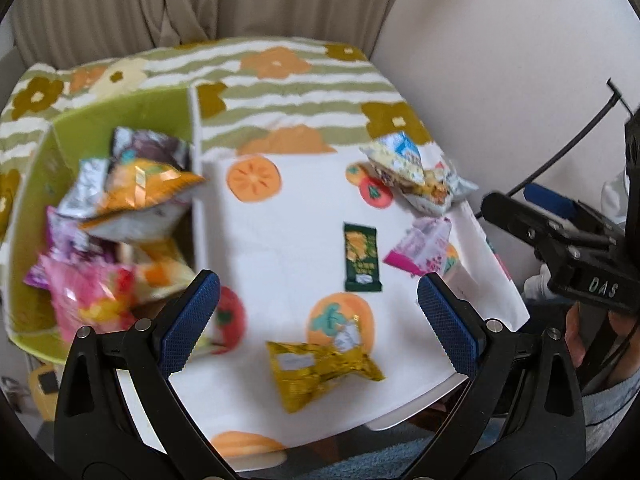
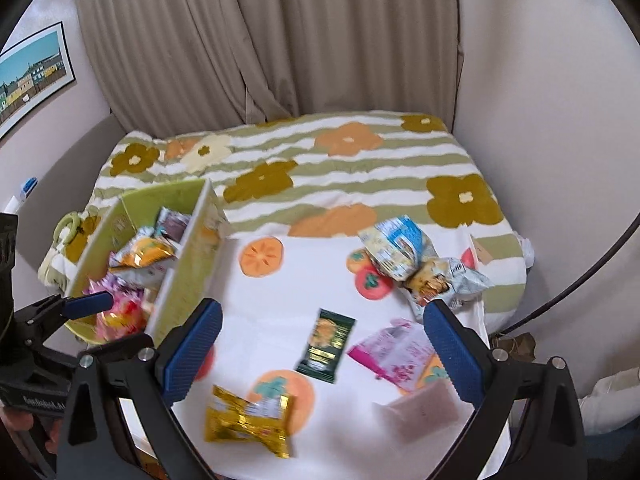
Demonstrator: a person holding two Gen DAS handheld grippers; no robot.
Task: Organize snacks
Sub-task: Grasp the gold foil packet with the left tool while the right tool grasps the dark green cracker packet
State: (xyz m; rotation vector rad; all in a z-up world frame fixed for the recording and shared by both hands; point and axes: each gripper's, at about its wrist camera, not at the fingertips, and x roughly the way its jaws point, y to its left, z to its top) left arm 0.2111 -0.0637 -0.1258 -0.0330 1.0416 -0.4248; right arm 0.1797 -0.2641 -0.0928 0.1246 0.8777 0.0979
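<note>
Where beige curtains (image 2: 320, 40) hang: flowered blanket (image 2: 360, 160), white fruit-print cloth (image 2: 304, 300), both grippers (image 1: 318, 312) (image 2: 322, 340) spread, empty.

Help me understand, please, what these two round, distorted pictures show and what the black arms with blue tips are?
No robot here: a person holds a two-finger gripper in each hand, and a fisheye camera on each looks along its fingers. One picture comes from the left gripper, the other from the right gripper. The blue tips are grip pads; both grippers are open and hold nothing. Below lies a white cloth printed with orange fruit over a striped flowered blanket. Loose snacks wait on the cloth: a dark green packet, a crinkly gold packet, a pink packet and pale blue bags. The green box on the left already holds several packets.
</note>
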